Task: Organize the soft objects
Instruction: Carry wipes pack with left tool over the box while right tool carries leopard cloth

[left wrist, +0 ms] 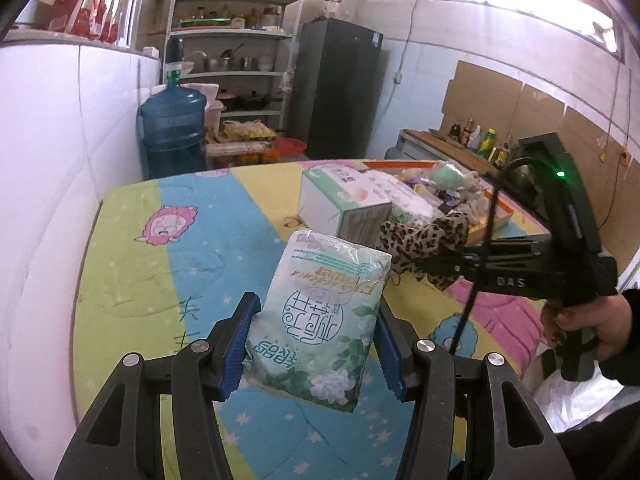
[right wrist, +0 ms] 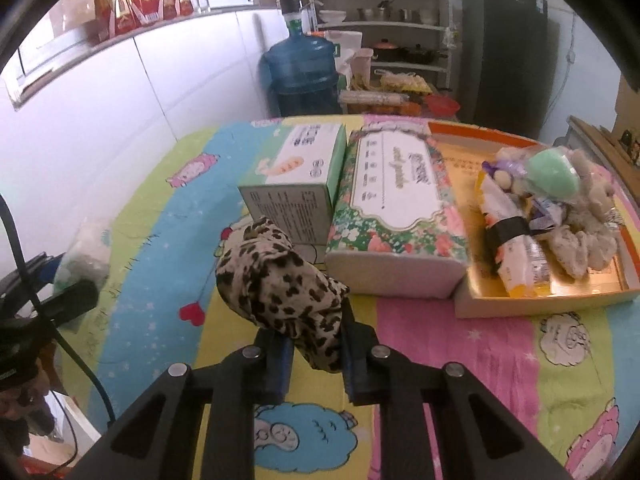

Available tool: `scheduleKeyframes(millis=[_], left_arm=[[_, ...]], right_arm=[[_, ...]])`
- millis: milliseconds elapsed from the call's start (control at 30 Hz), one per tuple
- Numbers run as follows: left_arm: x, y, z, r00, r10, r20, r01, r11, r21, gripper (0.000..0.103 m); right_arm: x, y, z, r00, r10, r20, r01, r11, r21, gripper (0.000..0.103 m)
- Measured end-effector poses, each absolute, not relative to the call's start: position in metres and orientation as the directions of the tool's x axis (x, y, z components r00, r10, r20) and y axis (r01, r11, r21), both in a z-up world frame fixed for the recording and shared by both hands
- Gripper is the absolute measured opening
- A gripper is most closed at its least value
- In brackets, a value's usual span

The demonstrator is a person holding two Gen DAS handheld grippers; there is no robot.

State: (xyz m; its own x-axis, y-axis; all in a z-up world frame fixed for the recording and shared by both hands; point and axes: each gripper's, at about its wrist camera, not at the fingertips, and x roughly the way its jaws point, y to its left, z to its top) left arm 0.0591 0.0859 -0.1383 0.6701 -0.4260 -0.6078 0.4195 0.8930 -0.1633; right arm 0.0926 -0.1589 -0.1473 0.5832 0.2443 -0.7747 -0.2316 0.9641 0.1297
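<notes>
My left gripper [left wrist: 312, 344] clamps a soft, crinkly green-and-white plastic tissue pack [left wrist: 320, 320] at its sides. My right gripper [right wrist: 314, 350] pinches a limp leopard-print cloth [right wrist: 280, 280] just before the white-and-green cardboard box [right wrist: 296, 184]. Both seem light; the cloth may sag.

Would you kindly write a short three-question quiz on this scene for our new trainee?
1. True or false: the left tool holds a tissue pack.
2. What does the right tool grip: (a) leopard cloth, (b) green box, (c) water jug?
3. Where do the plush toys lie?

Key: 1 true; 2 a; 3 in the orange tray.
</notes>
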Motion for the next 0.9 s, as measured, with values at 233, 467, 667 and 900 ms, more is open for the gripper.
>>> scheduleKeyframes(millis=[233, 467, 667, 900], left_arm=[[0.058, 0.073, -0.123, 0.680, -0.450, -0.580, 0.436, 0.883, -0.173, 0.057], [0.058, 0.049, -0.106, 0.685, -0.462, -0.564, 0.476, 0.869, -0.134, 0.057], [0.064, 0.032, -0.095, 0.687, -0.464, -0.560, 0.487, 0.865, -0.119, 0.057], [0.075, 0.008, -0.082, 0.691, -0.457, -0.560, 0.473, 0.872, -0.129, 0.057]], right_arm=[[0.066, -0.173, -0.113, 0.642, 0.245, -0.727, -0.199, 0.968, 0.151, 0.020], [0.047, -0.193, -0.087, 0.691, 0.209, -0.692, -0.151, 0.978, 0.144, 0.020], [0.035, -0.216, -0.075, 0.713, 0.163, -0.682, -0.089, 0.986, 0.143, 0.020], [0.030, -0.239, -0.064, 0.739, 0.109, -0.665, -0.034, 0.991, 0.126, 0.020]])
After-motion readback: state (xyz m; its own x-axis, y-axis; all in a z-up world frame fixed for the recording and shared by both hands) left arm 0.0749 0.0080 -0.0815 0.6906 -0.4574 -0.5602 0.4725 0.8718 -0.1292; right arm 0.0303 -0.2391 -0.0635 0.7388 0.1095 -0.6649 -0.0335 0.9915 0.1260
